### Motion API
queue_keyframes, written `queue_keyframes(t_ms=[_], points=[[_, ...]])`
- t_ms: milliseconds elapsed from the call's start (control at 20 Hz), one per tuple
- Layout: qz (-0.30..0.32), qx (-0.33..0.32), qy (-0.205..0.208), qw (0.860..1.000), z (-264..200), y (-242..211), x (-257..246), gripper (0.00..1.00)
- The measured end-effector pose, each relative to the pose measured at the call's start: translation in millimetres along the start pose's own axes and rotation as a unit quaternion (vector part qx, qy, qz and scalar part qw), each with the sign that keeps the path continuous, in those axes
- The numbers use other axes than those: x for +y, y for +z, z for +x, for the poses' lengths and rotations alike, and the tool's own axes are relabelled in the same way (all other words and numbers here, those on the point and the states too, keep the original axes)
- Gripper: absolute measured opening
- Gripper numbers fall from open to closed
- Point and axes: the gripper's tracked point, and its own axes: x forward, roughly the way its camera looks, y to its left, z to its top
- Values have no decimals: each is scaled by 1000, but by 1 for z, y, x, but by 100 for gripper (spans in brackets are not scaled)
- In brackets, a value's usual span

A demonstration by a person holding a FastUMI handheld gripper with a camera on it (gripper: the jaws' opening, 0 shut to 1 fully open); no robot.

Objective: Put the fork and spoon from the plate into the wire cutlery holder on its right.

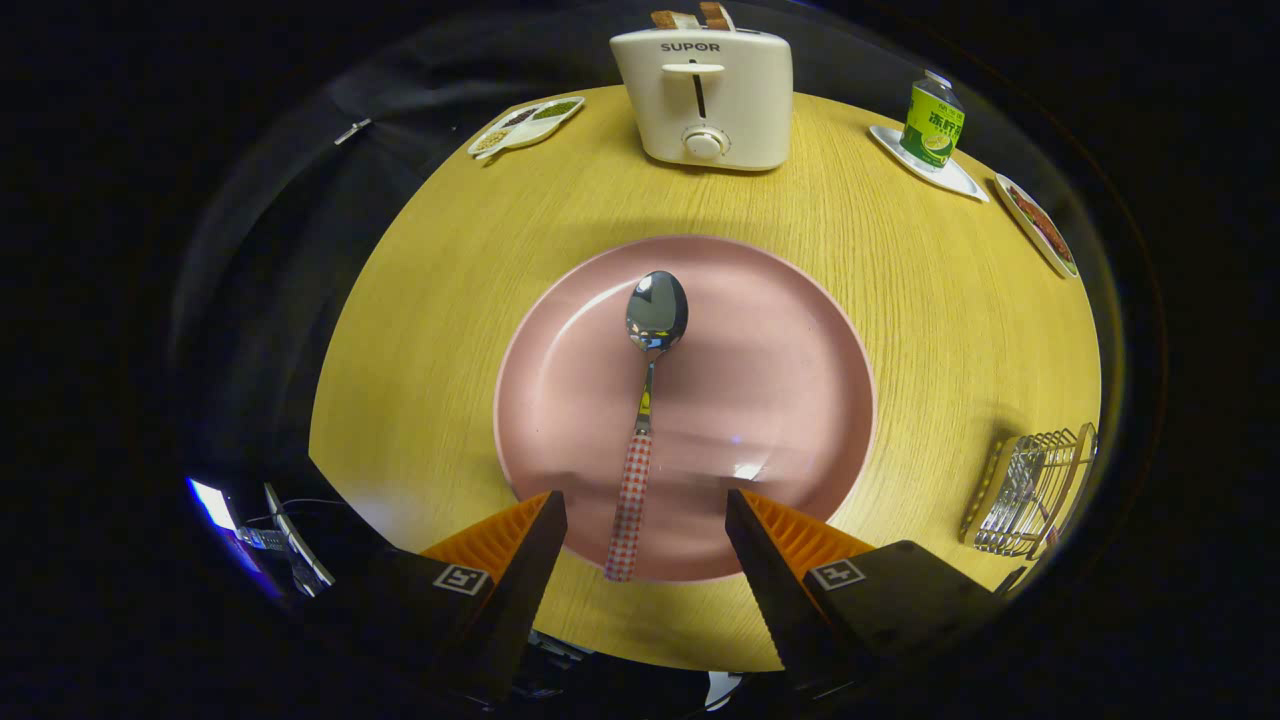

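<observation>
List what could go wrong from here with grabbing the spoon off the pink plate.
1. The open claw straddles the checked handle of the spoon, which lies off-centre, nearer one finger; closing may nudge it sideways.
2. The handle end overhangs the rim of the plate, so pressing down could tip the bowl up.
3. The wire cutlery holder sits near the table edge; a clumsy drop might push it.

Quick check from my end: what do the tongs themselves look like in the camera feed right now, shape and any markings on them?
The tongs are two wedge-shaped fingers tapering toward the tips, with ribbed inner faces. Each sits on a blocky dark body carrying a small square white-bordered marker on top. They stand open, with the checked handle of the spoon between them on the pink plate. No cable or sleeve is visible.
</observation>
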Motion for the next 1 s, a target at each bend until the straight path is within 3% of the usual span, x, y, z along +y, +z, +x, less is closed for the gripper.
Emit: queue_keyframes(t_ms=[150, 200, 250, 350, 450, 550, 800, 1000], points=[[19, 20, -2, 1000, 10, -5, 0, 94], [22, 14, -6, 1000, 11, -1, -1, 84], [25, 16, 4, 1000, 12, -1, 4, 81], [27, 31, 2, 999, 13, -7, 5, 66], [26, 32, -2, 999, 14, -8, 2, 41], [31, 36, 2, 999, 18, -10, 1, 24], [32, 43, 40, 998, 15, -12, 0, 11], [24, 30, 64, 997, -3, -5, 1, 11]])
